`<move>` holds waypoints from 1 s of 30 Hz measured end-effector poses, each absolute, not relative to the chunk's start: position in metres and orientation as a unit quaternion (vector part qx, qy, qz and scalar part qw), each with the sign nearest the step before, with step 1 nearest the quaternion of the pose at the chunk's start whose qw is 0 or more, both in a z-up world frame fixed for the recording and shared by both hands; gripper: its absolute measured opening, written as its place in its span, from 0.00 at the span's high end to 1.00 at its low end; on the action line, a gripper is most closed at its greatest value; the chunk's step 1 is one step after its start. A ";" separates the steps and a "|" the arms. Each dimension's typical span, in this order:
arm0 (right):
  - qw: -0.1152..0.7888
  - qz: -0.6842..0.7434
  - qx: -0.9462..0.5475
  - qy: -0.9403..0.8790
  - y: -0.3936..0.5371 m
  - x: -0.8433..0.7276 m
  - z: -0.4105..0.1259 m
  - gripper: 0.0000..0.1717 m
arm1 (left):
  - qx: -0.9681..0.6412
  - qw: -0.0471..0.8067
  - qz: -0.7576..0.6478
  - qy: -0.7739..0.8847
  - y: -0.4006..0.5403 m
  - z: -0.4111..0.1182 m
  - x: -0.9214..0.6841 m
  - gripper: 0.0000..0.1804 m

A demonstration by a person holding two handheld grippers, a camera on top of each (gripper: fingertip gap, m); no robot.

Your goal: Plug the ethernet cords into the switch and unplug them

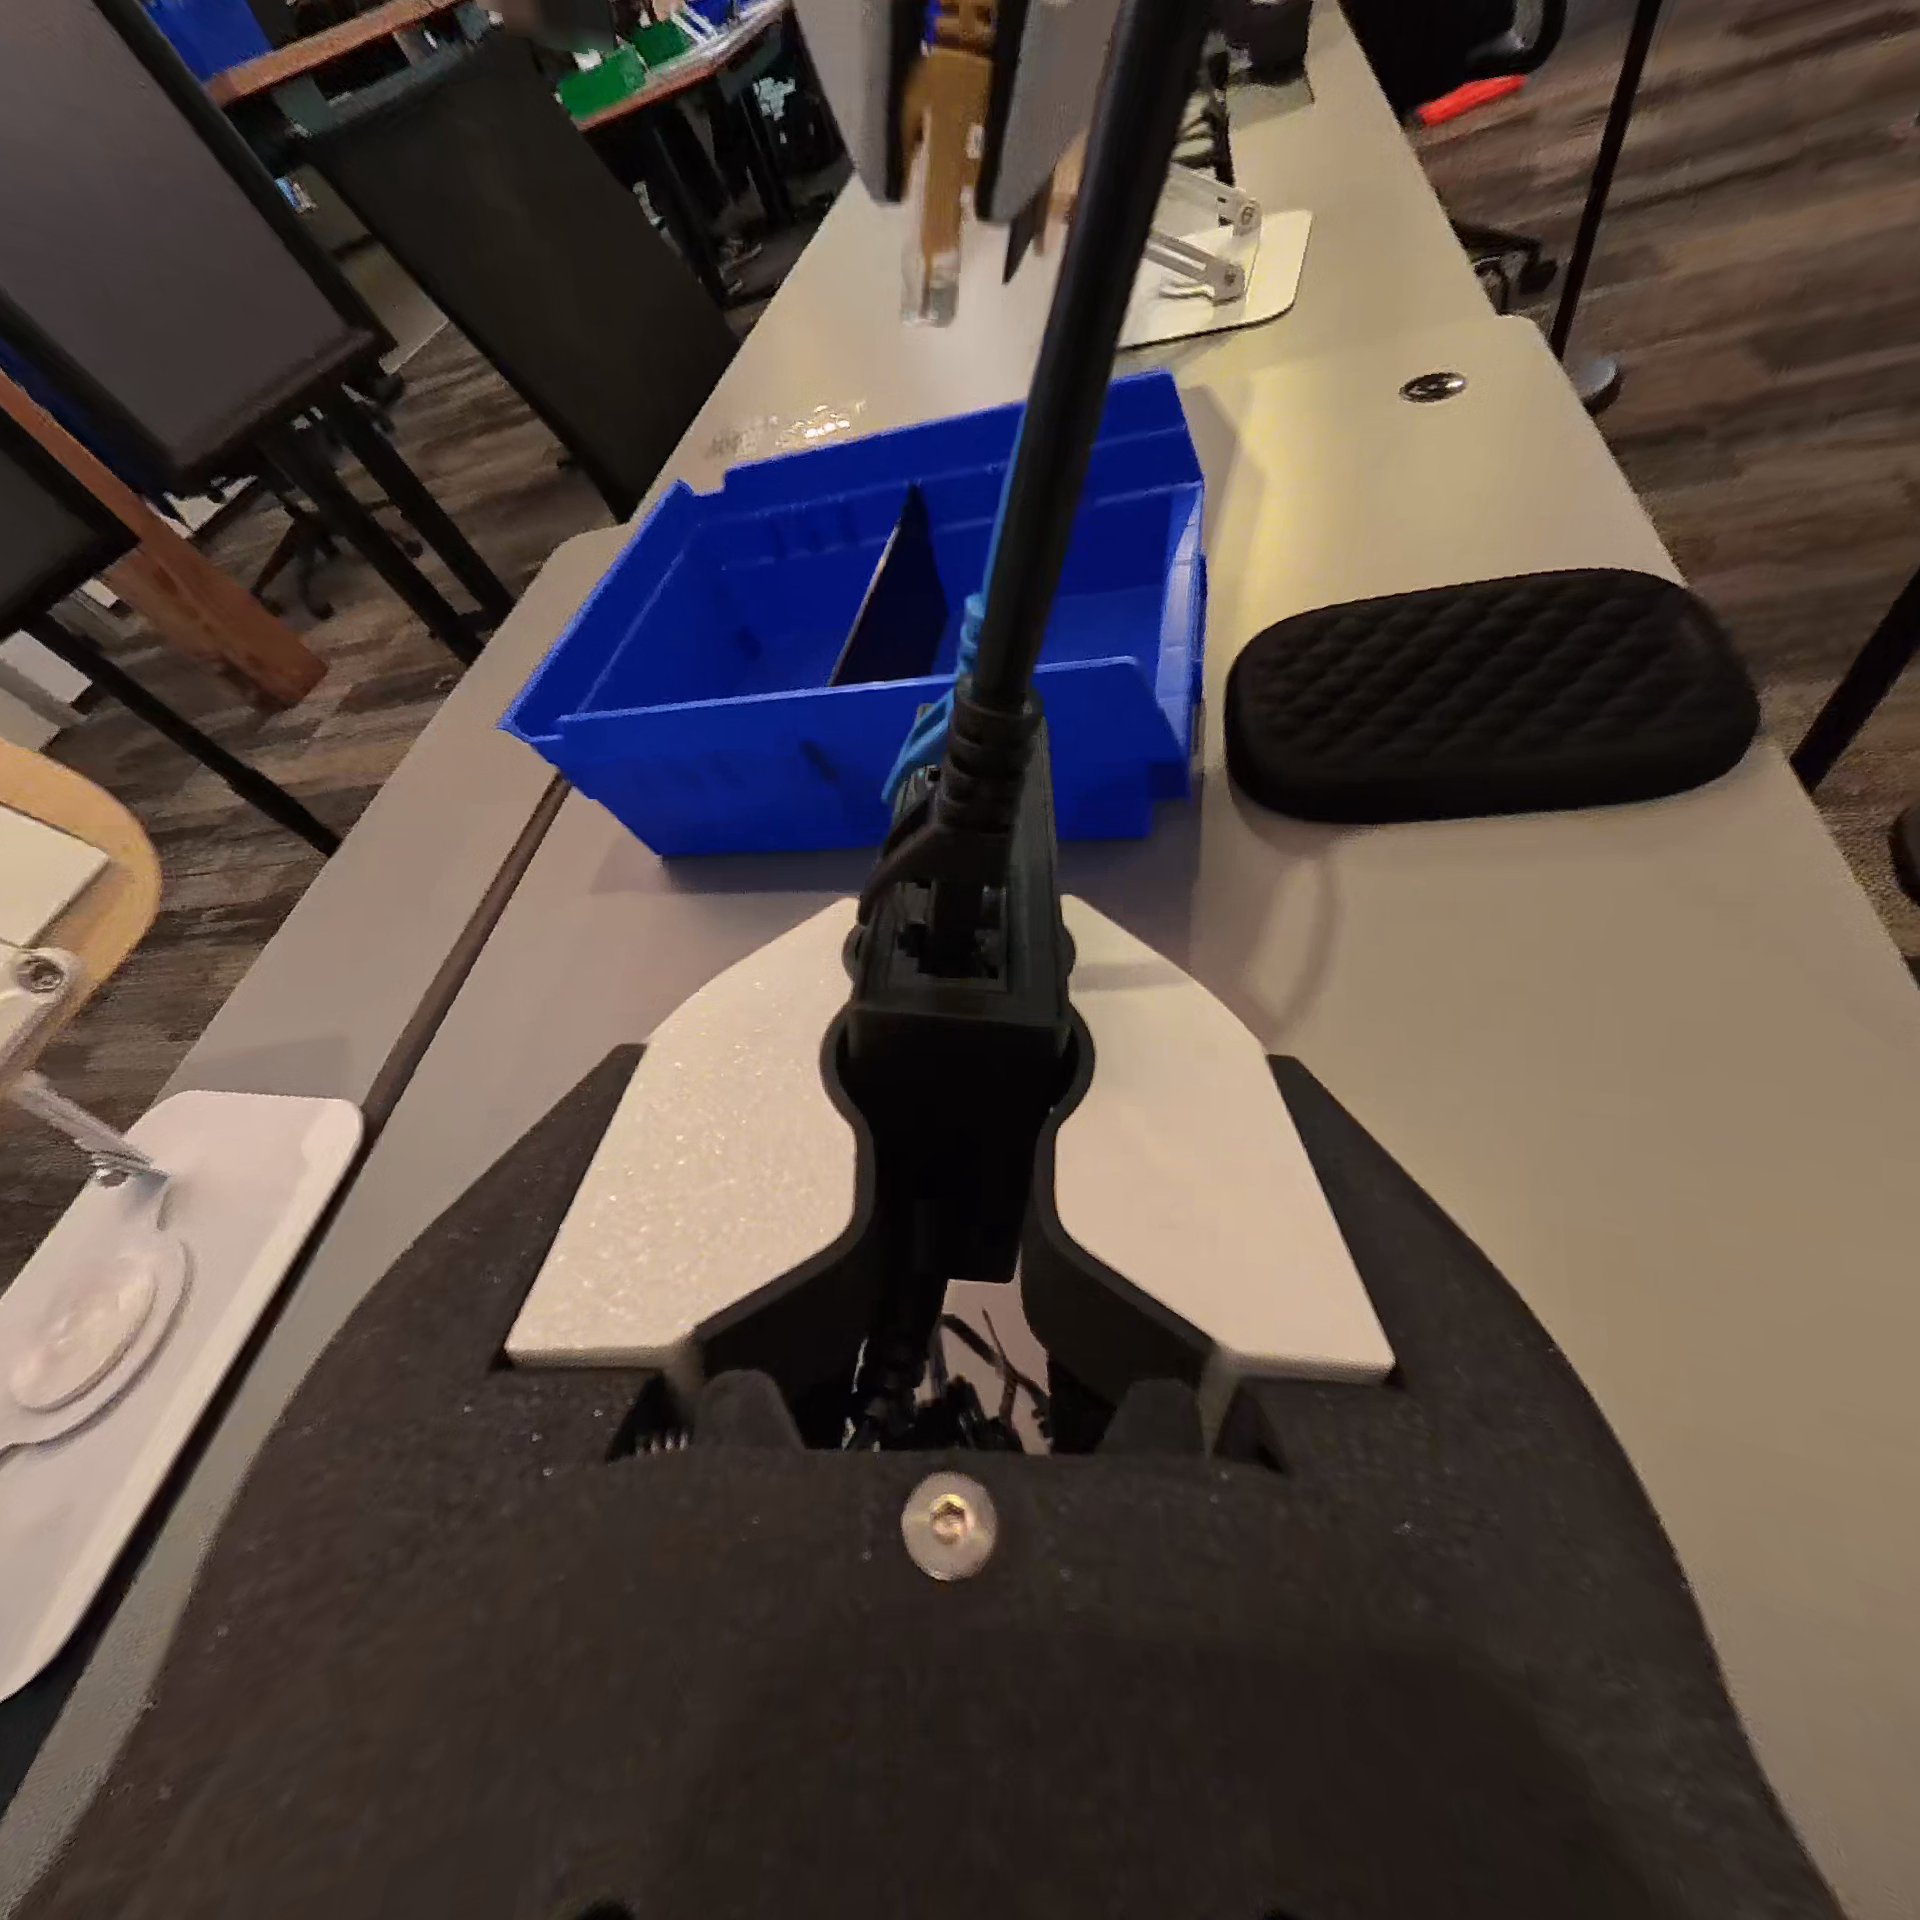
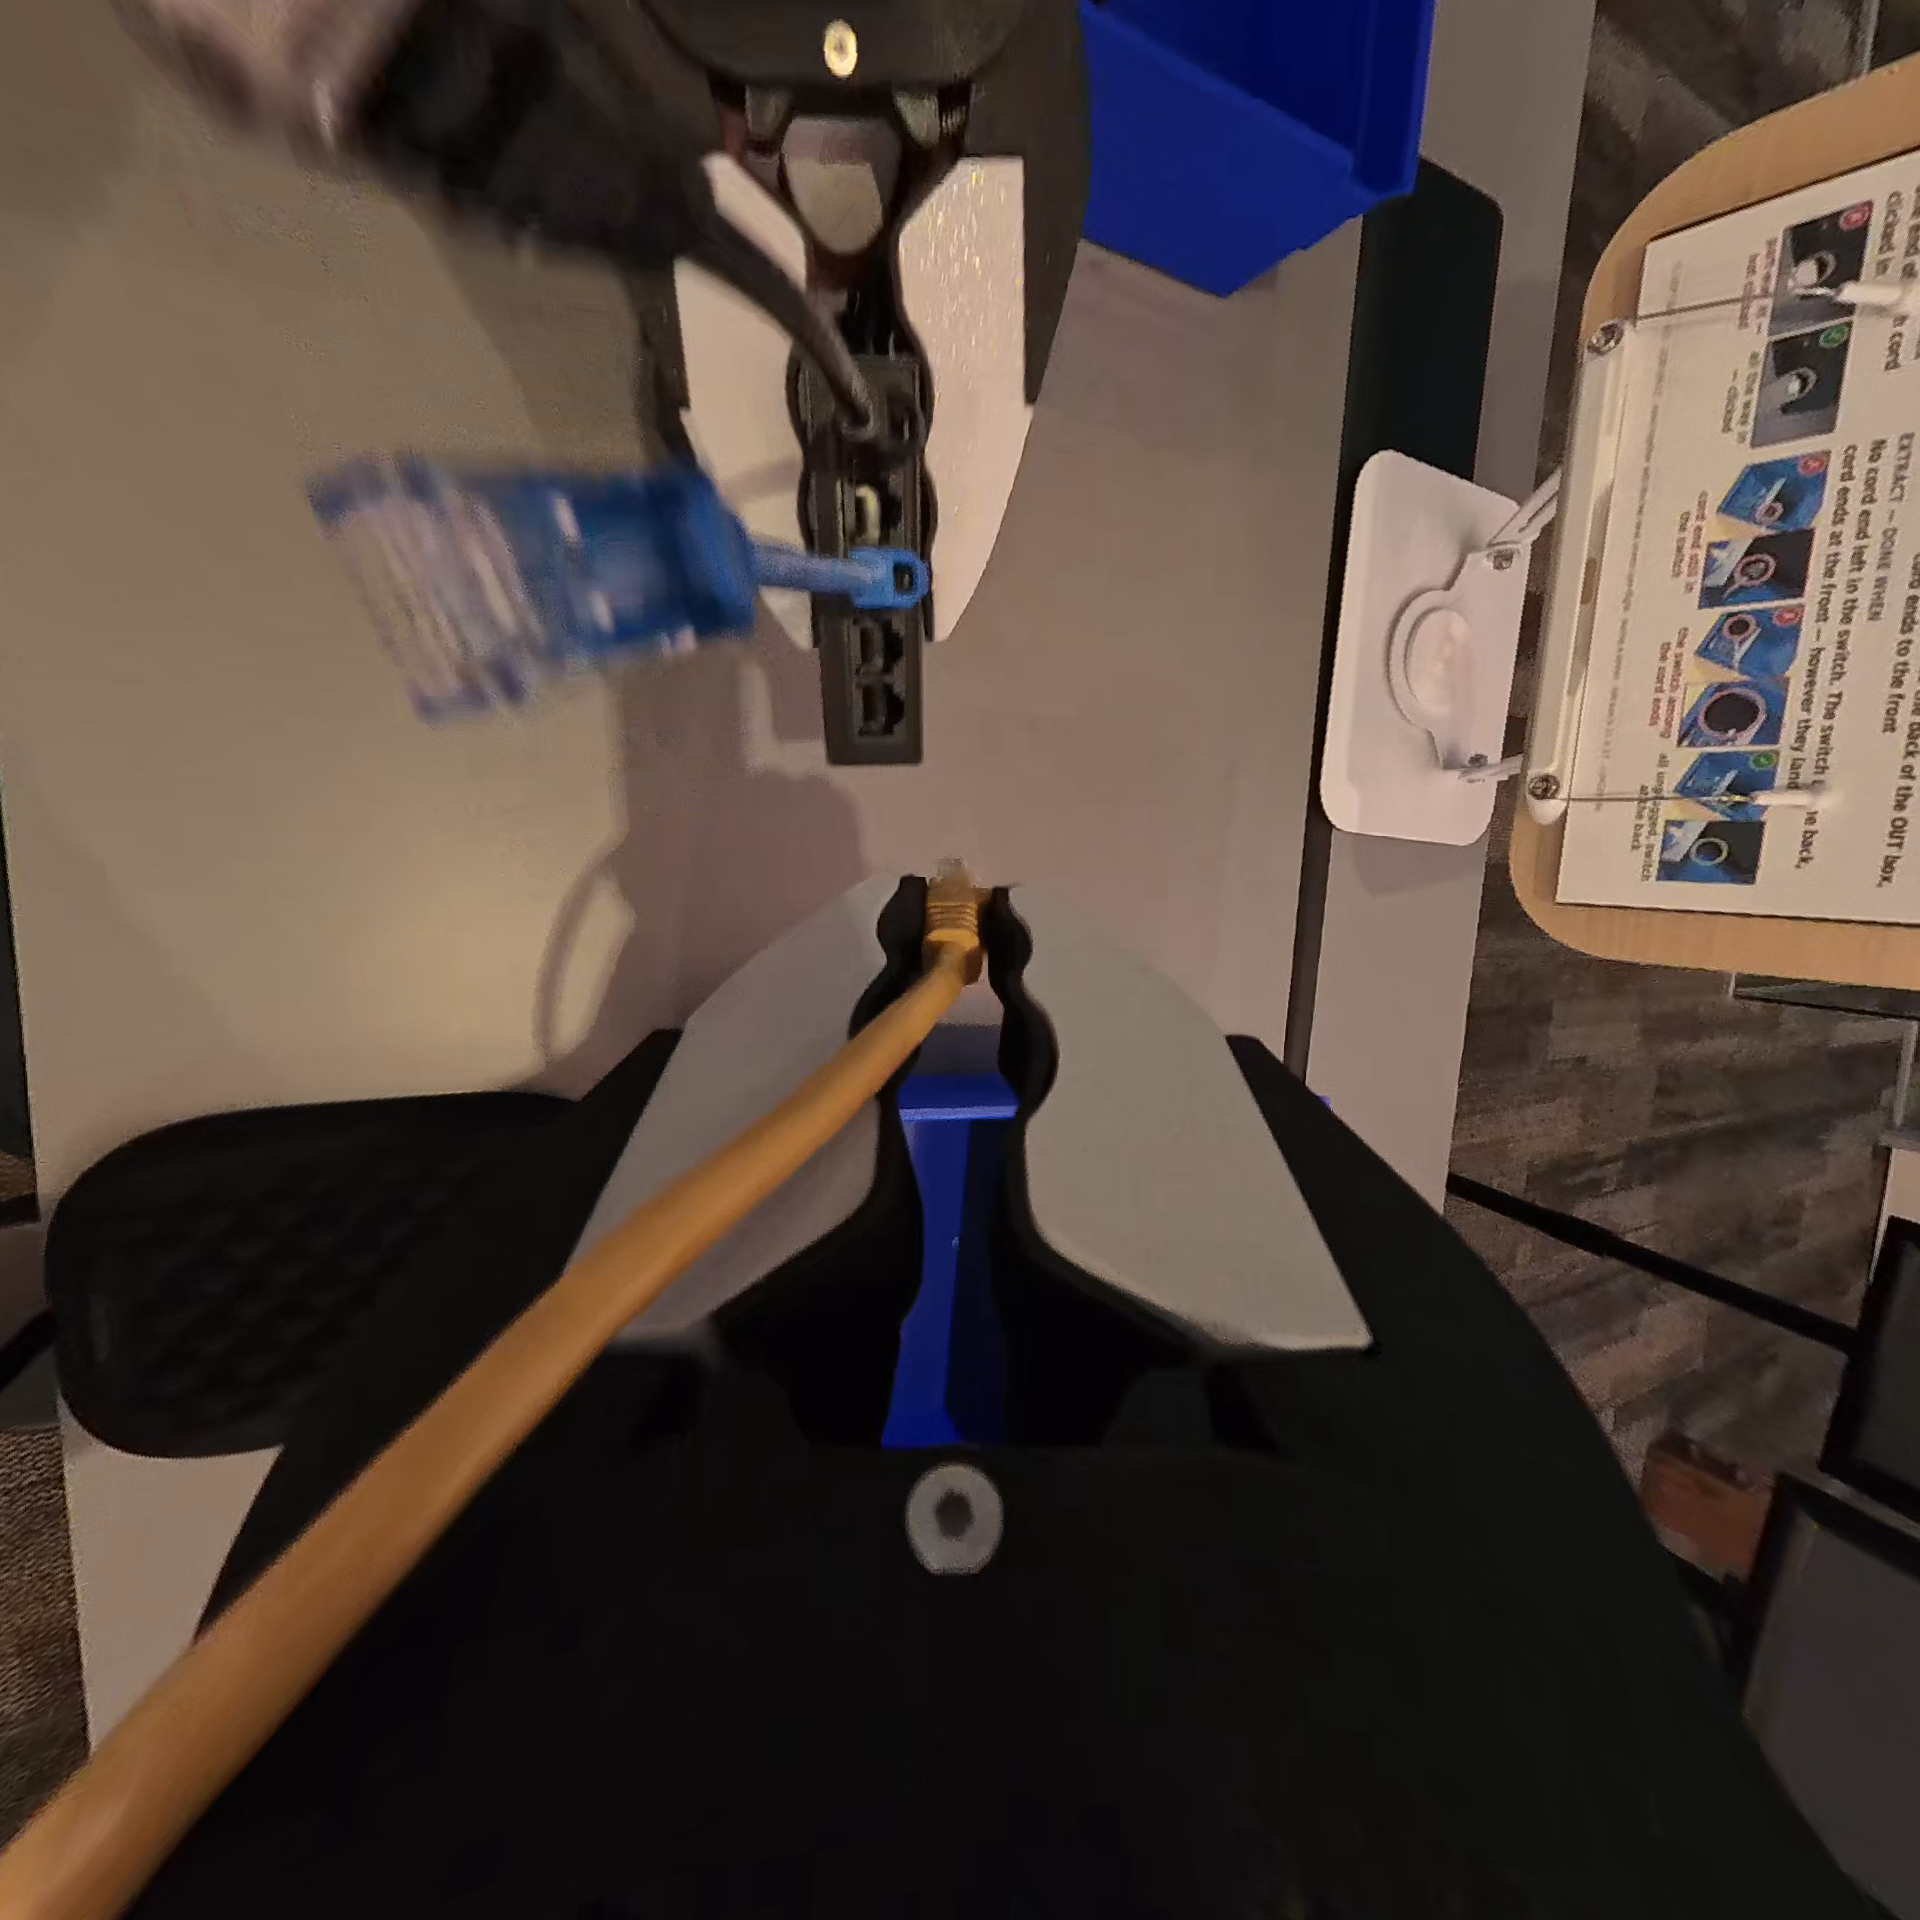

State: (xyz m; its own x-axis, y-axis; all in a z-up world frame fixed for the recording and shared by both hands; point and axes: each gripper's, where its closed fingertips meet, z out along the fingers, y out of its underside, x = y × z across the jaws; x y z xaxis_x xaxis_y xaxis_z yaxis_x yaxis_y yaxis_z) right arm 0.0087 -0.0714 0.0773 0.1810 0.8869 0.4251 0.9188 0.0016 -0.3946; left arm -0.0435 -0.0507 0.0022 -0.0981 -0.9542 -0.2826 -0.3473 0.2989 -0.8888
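a long grey table (image 1: 1455,1143) carries everything. on it sits a blue bin (image 1: 727,748) with a dark divider inside, and just beside the bin lies a black quilted pad (image 1: 1486,686). the left gripper (image 1: 956,997) is clamped on the black switch (image 1: 961,1029), its pads pressed against the switch's two sides, holding it off the table with the port row facing up toward the other tool. a black cord (image 1: 1070,364) is seated in one port, and a blue cord (image 2: 800,571) sits in another, its loose blurred end swinging out to the side. the right gripper (image 2: 956,914) pinches the yellow cord (image 2: 951,920) by its plug boot, with the clear tip poking past the fingertips, near the switch's bare end ports but apart from them.
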 end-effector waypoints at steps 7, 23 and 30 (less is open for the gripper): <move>0.283 -0.052 -0.738 -0.610 -0.064 0.048 0.090 0.93 | -0.487 0.488 -0.308 0.656 -0.039 0.021 -0.056 0.85; 0.064 -0.184 -0.867 -0.459 -0.068 0.211 0.059 0.93 | -0.463 0.519 -0.299 0.653 -0.043 0.044 -0.065 0.85; 0.005 -0.217 -0.887 -0.408 -0.070 0.243 0.037 0.93 | -0.463 0.545 -0.287 0.638 -0.034 0.060 -0.077 0.84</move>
State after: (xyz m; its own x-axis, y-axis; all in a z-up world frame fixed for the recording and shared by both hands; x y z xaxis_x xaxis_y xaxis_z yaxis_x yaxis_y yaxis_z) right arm 0.2433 -0.0698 0.0373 0.5735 0.7212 0.3886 0.7252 -0.6676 0.1686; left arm -0.0766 -0.0339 0.0601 0.0217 -0.9027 -0.4298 -0.2782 0.4074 -0.8698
